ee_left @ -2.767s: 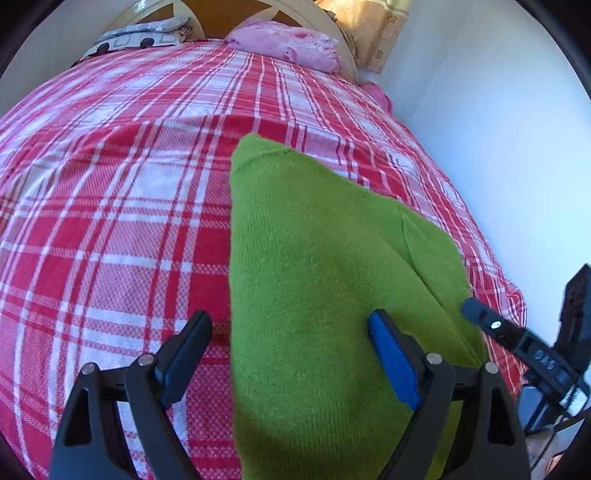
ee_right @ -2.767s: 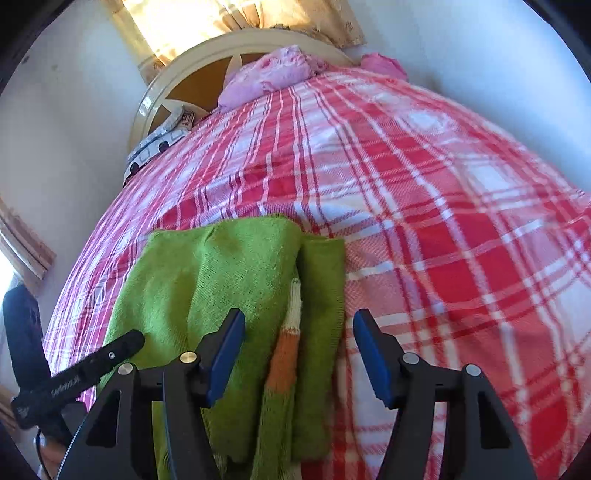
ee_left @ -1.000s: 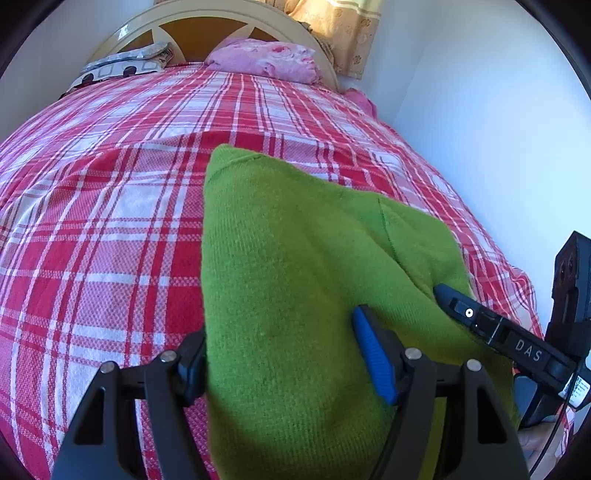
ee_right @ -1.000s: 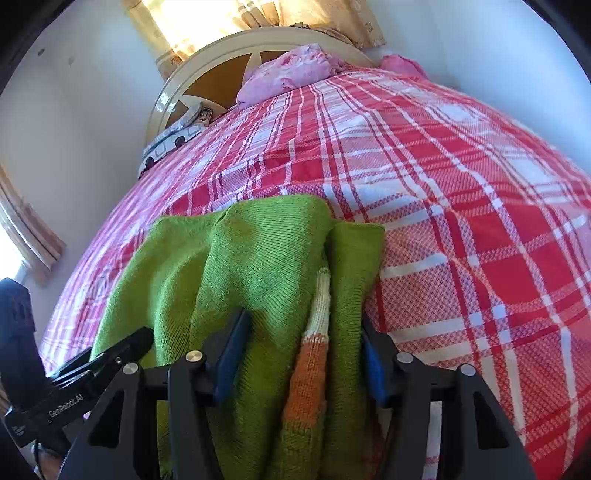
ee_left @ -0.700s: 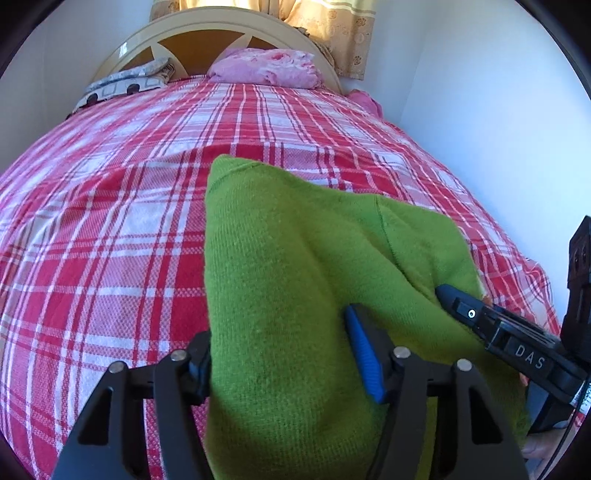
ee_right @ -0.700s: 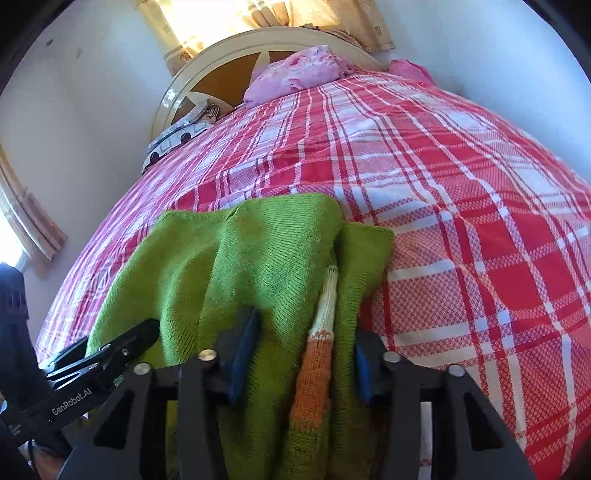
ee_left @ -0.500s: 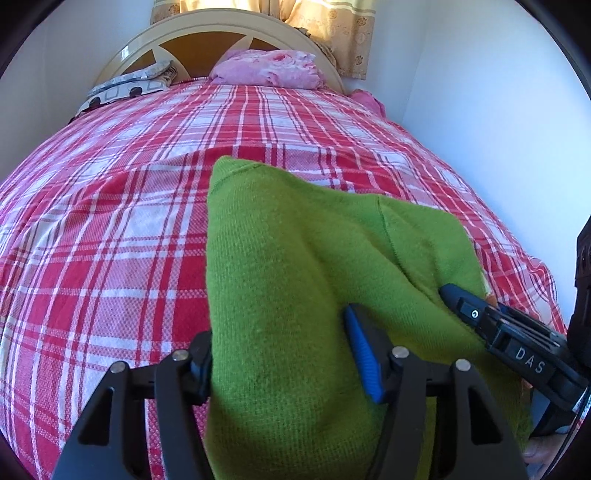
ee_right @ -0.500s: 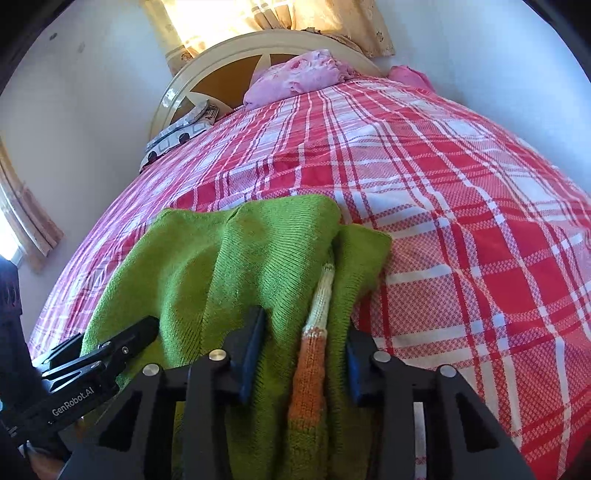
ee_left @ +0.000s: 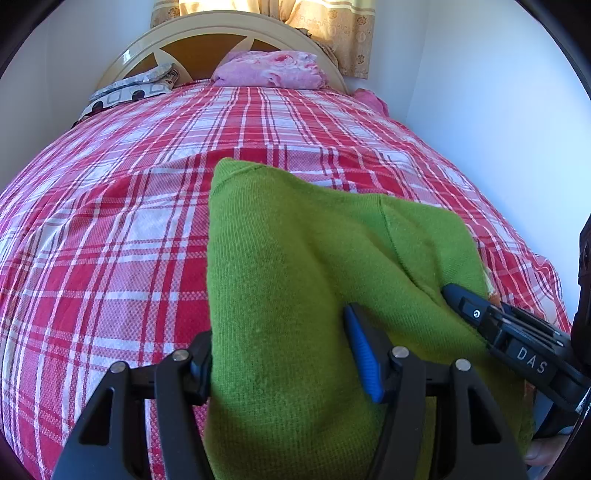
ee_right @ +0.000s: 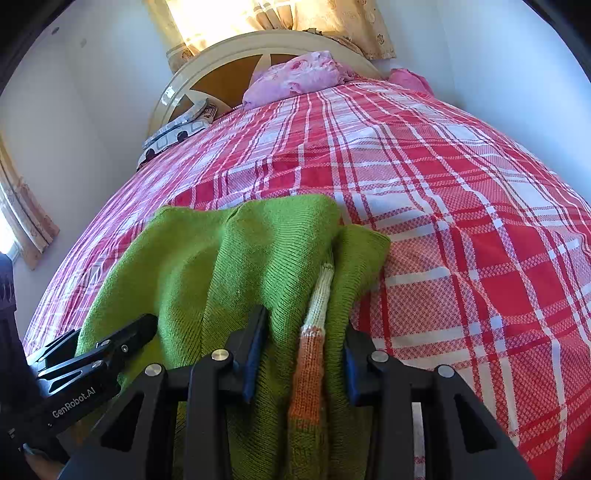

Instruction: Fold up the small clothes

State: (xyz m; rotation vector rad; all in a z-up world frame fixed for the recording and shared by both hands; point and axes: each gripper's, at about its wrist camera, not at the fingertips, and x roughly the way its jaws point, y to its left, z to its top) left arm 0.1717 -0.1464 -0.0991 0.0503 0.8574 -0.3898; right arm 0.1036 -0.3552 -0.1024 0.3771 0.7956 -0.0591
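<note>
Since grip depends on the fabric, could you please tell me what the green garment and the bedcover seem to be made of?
Green garment: apparently knitted wool or acrylic yarn, matte and slightly fuzzy; rows of ribbed stitches show, plus a cream-and-orange knit stripe. Bedcover: seemingly woven cotton, matte; its red-and-white plaid shows a fine checked weave.

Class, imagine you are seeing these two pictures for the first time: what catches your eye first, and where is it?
A bright green knitted garment lies in the foreground on the red and white checked bedspread, with each gripper, left gripper and right gripper, closed on its near edge. At the far end, a pink pillow rests against the cream headboard.
</note>
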